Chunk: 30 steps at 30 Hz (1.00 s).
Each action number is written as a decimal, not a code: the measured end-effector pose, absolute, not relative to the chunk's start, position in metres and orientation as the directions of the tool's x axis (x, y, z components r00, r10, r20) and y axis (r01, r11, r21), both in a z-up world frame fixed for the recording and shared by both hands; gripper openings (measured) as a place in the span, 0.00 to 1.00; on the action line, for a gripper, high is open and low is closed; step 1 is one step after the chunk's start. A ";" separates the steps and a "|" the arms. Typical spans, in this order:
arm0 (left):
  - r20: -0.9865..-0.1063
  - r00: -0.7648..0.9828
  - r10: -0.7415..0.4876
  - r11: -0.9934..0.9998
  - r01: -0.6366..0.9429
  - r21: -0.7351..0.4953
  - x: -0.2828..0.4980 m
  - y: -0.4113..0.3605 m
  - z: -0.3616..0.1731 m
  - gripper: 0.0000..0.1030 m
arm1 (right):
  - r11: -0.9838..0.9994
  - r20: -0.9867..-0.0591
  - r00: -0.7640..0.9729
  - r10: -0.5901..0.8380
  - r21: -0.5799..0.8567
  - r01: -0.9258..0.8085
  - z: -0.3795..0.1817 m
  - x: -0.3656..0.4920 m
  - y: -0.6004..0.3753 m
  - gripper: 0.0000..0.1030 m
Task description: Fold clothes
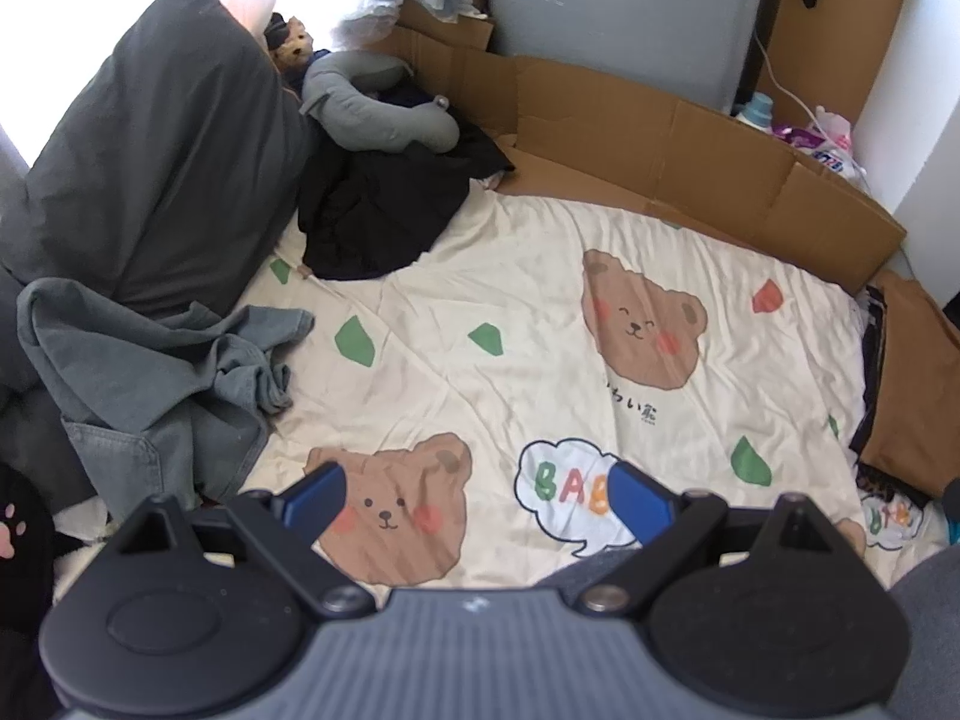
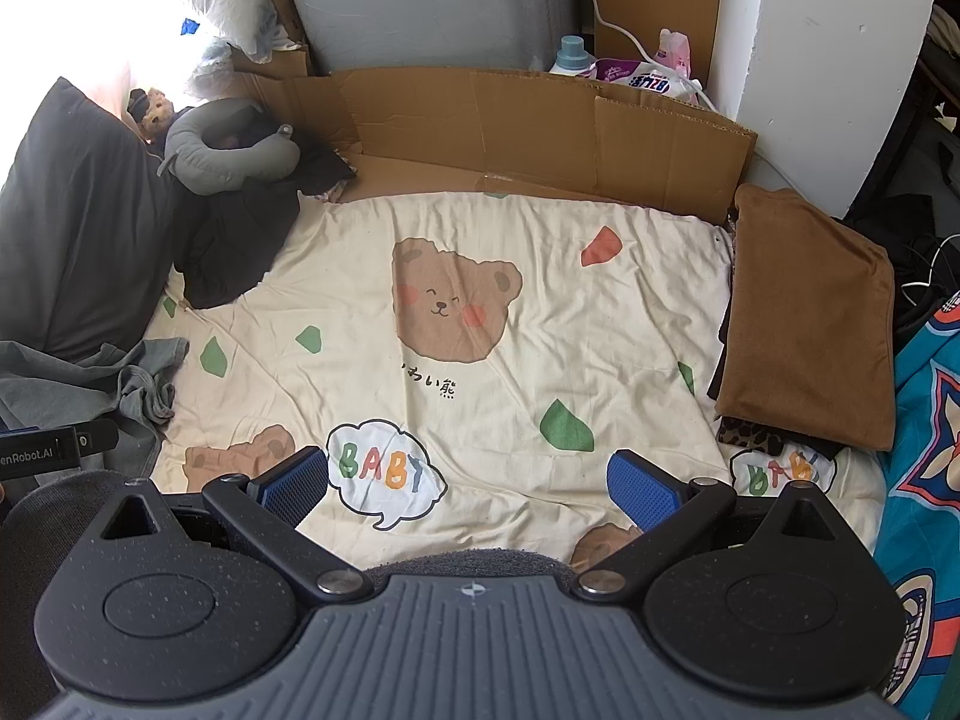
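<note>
A crumpled grey-green garment [image 1: 156, 372] lies at the left of the bed; it also shows in the right wrist view [image 2: 114, 384]. A crumpled black garment [image 1: 378, 210] lies at the back left, also in the right wrist view [image 2: 234, 246]. A folded brown garment [image 2: 810, 324] rests on a stack at the bed's right edge. My left gripper [image 1: 474, 495] is open and empty above the cream bear-print sheet [image 1: 510, 312]. My right gripper [image 2: 468, 483] is open and empty above the same sheet [image 2: 540, 300].
A dark grey pillow [image 1: 156, 150] stands at the left. A grey neck pillow [image 1: 384, 108] and a small teddy [image 1: 294, 45] sit at the back left. Cardboard sheets [image 2: 540, 126] line the back edge. A blue patterned cloth [image 2: 924, 450] lies at far right.
</note>
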<state>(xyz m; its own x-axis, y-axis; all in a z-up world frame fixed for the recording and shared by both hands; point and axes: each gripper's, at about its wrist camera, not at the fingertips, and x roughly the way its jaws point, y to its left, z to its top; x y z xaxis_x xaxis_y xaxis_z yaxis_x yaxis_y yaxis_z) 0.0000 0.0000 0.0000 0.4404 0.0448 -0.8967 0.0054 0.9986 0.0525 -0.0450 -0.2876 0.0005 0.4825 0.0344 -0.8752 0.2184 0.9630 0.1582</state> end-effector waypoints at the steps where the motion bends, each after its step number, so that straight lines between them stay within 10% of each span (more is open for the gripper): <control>1: -0.896 0.441 0.047 0.998 0.009 0.057 0.000 0.000 0.000 0.93 | 0.963 -0.875 0.483 0.035 0.159 0.219 0.000 -0.045 -0.288 0.99; 30: -0.898 0.438 0.051 0.998 0.008 0.061 -0.002 0.005 0.000 0.90 | 0.961 -0.871 0.490 0.025 0.157 0.229 0.001 -0.046 -0.287 0.99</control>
